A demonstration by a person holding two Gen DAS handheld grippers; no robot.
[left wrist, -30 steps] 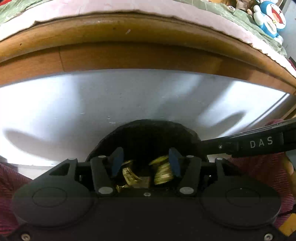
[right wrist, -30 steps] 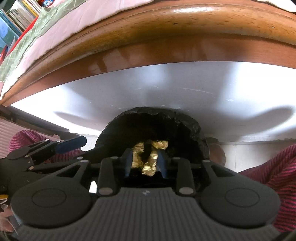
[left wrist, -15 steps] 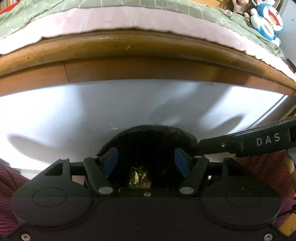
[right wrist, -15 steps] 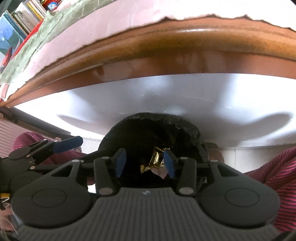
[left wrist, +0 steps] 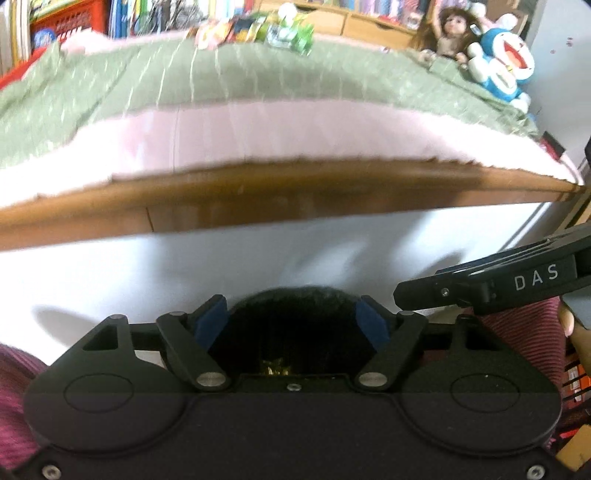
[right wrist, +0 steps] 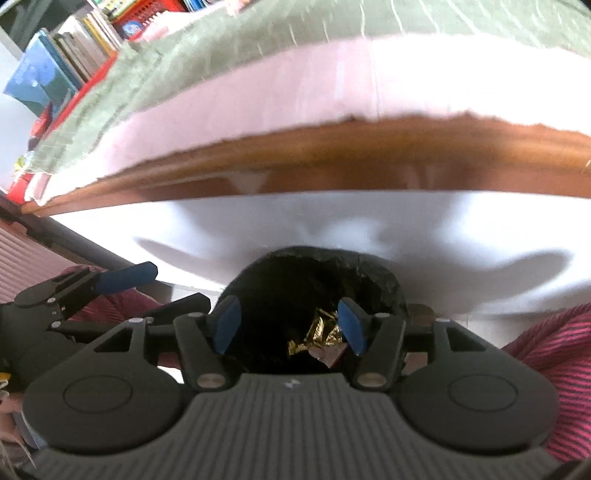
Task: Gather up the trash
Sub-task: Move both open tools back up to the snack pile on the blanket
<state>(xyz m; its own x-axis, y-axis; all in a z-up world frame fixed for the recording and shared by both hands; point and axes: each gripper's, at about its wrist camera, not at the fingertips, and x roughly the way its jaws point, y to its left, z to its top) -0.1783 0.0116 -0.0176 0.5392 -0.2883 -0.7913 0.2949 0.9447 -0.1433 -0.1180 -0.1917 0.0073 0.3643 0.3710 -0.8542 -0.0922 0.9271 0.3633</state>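
Observation:
A bin lined with a black bag [left wrist: 295, 317] [right wrist: 295, 295] stands on the white floor right below both grippers. Crumpled gold wrappers [right wrist: 321, 332] [left wrist: 273, 367] lie loose inside it. My left gripper [left wrist: 291, 319] hangs above the bin's mouth, its jaws opening, nothing between the blue pads [left wrist: 212, 323]. My right gripper [right wrist: 288, 323] also hangs over the bin, jaws opening; the wrappers lie below it and touch neither blue pad [right wrist: 351, 328]. The right gripper's black body [left wrist: 491, 284] shows at the right of the left wrist view. Colourful packets [left wrist: 258, 29] lie at the far side of the bed.
A bed with a wooden frame [left wrist: 295, 192], pink sheet [left wrist: 258, 136] and green quilt [left wrist: 258, 81] rises just beyond the bin. A doll [left wrist: 448, 33] and a blue plush toy [left wrist: 498, 70] sit at its far right. Bookshelves [right wrist: 62, 70] stand behind. Red-striped sleeves [right wrist: 554, 369] flank the grippers.
Both grippers let go of their gold wrappers, which dropped into the black bag. Both have opened wider and risen, so the bed top has come into view.

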